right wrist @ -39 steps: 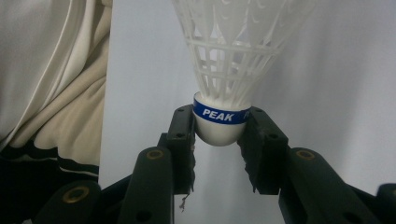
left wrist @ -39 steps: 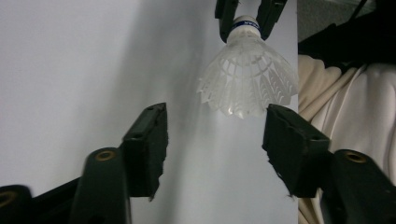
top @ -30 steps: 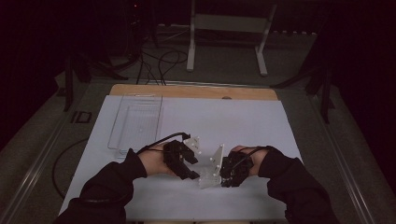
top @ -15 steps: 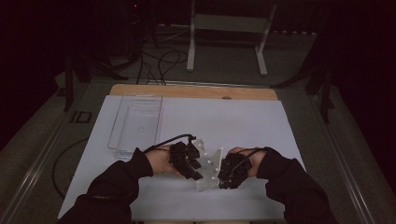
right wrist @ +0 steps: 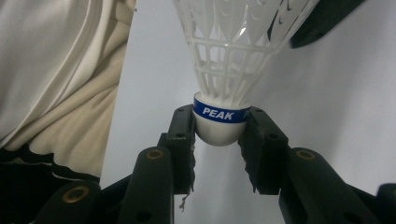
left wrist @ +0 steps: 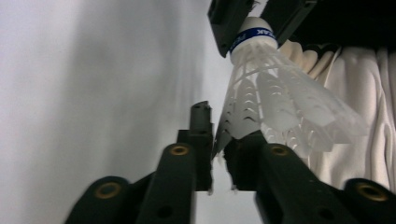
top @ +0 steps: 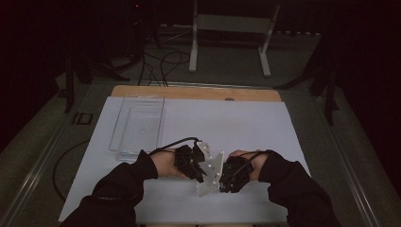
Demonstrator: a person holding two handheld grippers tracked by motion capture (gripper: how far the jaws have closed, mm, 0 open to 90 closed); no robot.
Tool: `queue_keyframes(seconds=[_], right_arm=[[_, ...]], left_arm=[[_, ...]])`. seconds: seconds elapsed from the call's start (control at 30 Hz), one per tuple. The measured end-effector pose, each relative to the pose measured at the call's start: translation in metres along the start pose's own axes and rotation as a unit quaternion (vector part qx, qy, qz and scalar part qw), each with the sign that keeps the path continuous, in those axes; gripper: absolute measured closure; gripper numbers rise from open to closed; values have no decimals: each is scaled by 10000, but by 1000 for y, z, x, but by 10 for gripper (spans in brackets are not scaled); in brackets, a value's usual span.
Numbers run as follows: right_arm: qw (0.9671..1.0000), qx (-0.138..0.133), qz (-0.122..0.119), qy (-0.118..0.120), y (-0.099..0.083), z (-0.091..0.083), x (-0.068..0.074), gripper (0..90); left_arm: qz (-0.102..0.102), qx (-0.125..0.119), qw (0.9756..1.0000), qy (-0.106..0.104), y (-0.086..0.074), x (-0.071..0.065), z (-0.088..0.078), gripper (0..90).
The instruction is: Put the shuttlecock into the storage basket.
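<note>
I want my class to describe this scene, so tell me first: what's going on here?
A person at a table holds a gripper in each hand. The right gripper is shut on the white cork end of a plastic shuttlecock, at its blue band. The left gripper has just been closing and now pinches the rim of the shuttlecock's skirt. So both grippers hold the one shuttlecock between them. A clear tray lies farther back on the left.

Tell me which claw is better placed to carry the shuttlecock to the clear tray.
Probably the left claw: it sits nearer the clear tray and has just been closing on the shuttlecock skirt. The right claw clamps its cork.
</note>
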State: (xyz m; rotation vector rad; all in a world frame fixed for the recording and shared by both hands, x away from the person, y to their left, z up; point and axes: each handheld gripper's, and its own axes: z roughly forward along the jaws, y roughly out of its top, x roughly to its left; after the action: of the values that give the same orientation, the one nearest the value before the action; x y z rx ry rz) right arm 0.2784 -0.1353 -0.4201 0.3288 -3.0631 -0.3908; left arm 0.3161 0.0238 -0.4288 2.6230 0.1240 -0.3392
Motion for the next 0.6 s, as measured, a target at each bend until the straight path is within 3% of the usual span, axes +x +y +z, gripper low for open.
queue_keyframes(seconds=[0.17, 0.47, 0.6], right_arm=[[10000, 31, 45, -7, -1, 1, 1, 662], [10000, -3, 56, -50, -1, 1, 1, 661], [9999, -4, 105, -72, -1, 2, 0, 657]], left_arm=[[7, 7, 9999, -104, 1, 0, 2, 891], [14, 12, 10000, -91, 1, 0, 0, 900], [-79, 15, 9999, -93, 1, 1, 0, 900]])
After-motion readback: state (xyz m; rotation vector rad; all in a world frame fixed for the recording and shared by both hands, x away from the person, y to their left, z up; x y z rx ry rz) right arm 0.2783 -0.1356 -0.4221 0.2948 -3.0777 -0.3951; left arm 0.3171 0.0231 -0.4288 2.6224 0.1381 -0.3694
